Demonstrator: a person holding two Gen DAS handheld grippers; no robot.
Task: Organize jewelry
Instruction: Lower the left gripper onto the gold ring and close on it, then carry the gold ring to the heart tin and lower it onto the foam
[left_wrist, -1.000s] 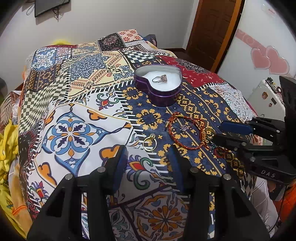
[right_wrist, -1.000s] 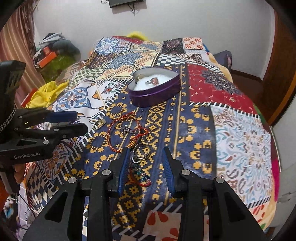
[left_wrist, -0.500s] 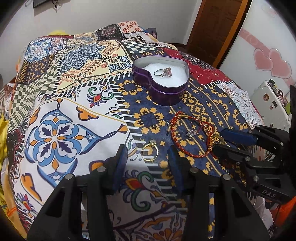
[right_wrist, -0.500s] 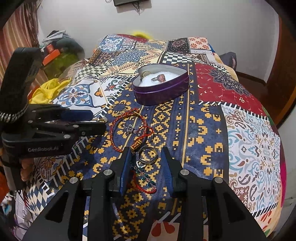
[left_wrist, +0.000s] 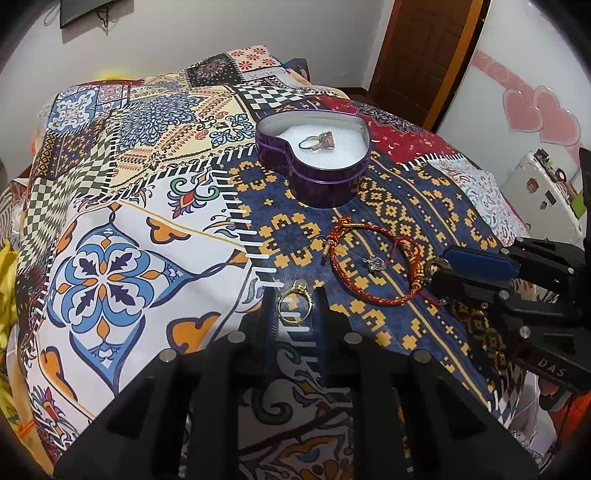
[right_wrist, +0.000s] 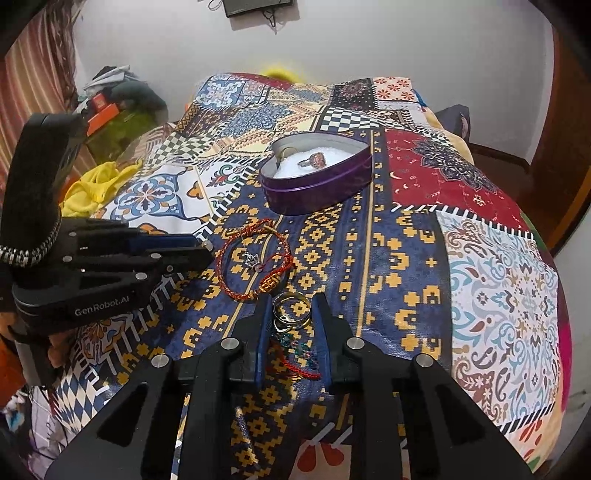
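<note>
A purple heart-shaped tin (left_wrist: 314, 173) with white lining holds a silver ring with a pink stone (left_wrist: 317, 142); it also shows in the right wrist view (right_wrist: 317, 184). My left gripper (left_wrist: 293, 308) has its fingers on both sides of a gold ring (left_wrist: 294, 307) lying on the bedspread, narrowly open around it. My right gripper (right_wrist: 290, 312) straddles a silver ring (right_wrist: 290, 306), fingers close to its sides. A red cord bracelet (left_wrist: 373, 266) with a silver charm lies between the grippers. A beaded red bracelet (right_wrist: 295, 354) lies under the right gripper.
Everything lies on a patchwork bedspread (left_wrist: 147, 221) over a bed. Yellow cloth (right_wrist: 92, 188) and clutter sit off the bed's left side. A wooden door (left_wrist: 424, 55) and a white wall with pink hearts (left_wrist: 535, 110) are at the right.
Both grippers moved forward and down and narrowed. The left now brackets the gold ring; the right now brackets the silver ring.
</note>
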